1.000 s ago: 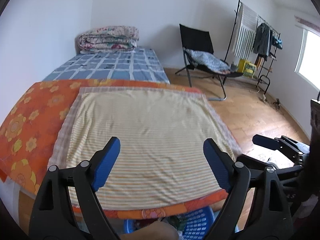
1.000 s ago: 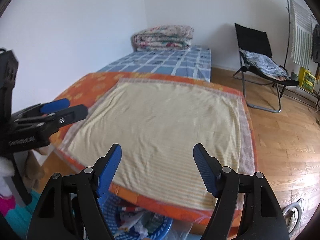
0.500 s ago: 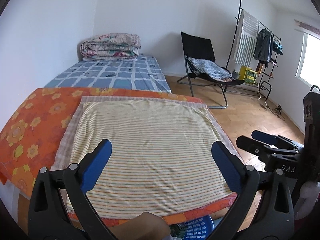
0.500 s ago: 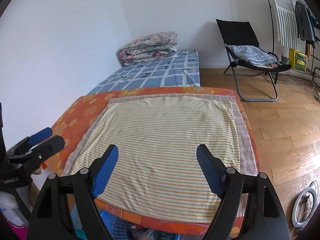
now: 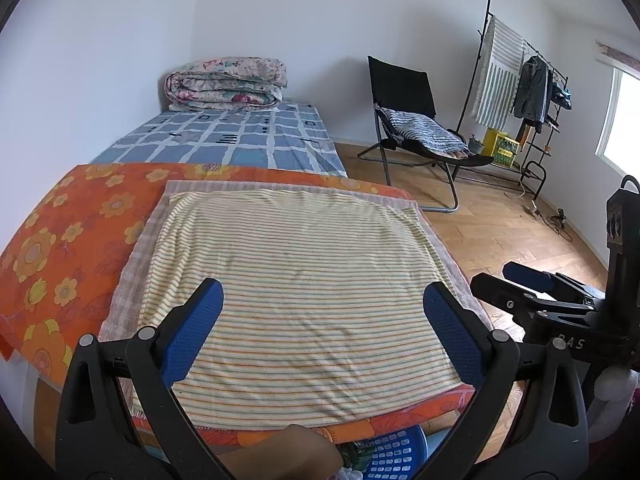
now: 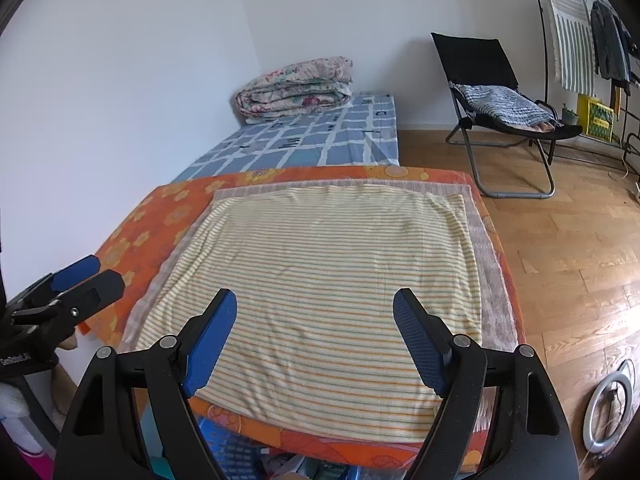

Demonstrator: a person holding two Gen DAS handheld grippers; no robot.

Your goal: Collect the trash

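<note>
Left gripper [image 5: 322,328]: jaws spread, empty. Right gripper [image 6: 315,338]: jaws spread, empty. Both above striped cloth [image 5: 296,280], centre frame. Trash [image 6: 286,465] in blue basket [image 5: 394,454], bottom edge, mostly hidden. Judged light, soft, crumpled; pinch raised fold.

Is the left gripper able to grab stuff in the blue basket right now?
Probably not yet: the left gripper is open, above the striped cloth, and the blue basket sits low, under the table edge.

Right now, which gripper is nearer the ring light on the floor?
Right. The right gripper hangs just left of the ring light; the left gripper is farther left.
</note>
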